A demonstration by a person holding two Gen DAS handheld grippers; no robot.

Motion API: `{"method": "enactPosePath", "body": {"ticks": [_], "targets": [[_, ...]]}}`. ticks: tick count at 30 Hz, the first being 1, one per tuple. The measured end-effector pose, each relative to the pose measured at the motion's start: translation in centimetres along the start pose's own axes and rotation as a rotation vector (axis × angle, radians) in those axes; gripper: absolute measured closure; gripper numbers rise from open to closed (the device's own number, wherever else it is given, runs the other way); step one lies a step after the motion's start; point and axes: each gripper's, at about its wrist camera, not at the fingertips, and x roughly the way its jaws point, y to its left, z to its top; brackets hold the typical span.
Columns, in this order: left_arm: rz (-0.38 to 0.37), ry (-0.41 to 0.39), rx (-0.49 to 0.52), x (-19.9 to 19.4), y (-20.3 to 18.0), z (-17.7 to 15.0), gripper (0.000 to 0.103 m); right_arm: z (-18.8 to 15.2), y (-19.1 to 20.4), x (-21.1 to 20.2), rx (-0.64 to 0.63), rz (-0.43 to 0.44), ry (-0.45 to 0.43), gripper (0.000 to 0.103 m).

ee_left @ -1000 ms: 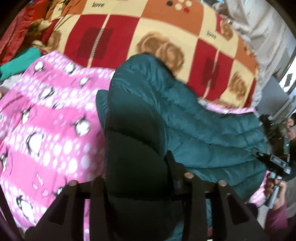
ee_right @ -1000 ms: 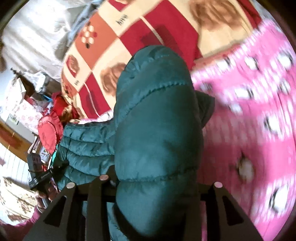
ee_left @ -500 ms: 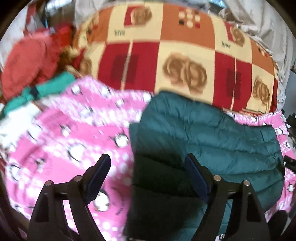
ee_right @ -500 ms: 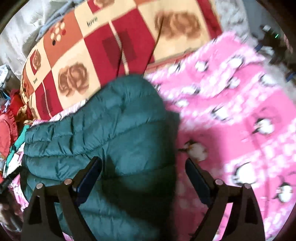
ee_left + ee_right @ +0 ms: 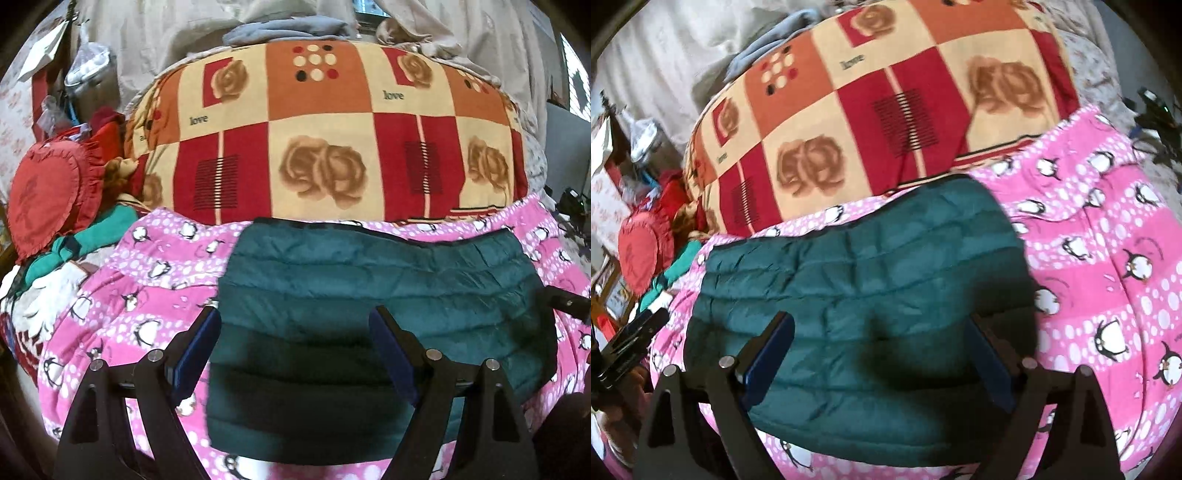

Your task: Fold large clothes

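My left gripper [image 5: 295, 332] and right gripper [image 5: 882, 332] both hang released, gripping nothing, above the near edge of the teal puffer jacket [image 5: 369, 295], folded on the pink penguin blanket [image 5: 110, 306], long axis left to right, equally near both

The jacket [image 5: 369, 295] is dark teal with stitched quilting lines. The blanket [image 5: 110, 314] under it is pink with white dots and black-and-white penguins. The quilt [image 5: 314, 147] is checked red, orange and cream with brown roses. The frilled cushion [image 5: 40, 199] looks red.
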Motion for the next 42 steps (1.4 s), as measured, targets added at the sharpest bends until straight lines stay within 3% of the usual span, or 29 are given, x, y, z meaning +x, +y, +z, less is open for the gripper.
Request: {"method": "enactPosePath", "body": {"ticks": [7,13,27,42], "targets": [[0.029,0.005,0.019,0.5,-2.0,-1.4,0.064,-1.8,3.3,0.7,-0.089,-0.059,0.009,0.007],[0.039,-0.001,0.004,0.1,-2.2,-1.9,0.064,-3.0,4.3,1.0,-0.117,-0.05,0.031,0.006],[0.08,-0.022,-0.018,-0.4,-1.7,-2.5,0.064,-3.8,4.8,1.1,-0.115,-0.046,0.047,0.005],[0.073,0.018,-0.053,0.5,-1.1,-3.1,0.064,-4.2,5.2,2.0,-0.123,-0.063,0.066,0.005]]}}
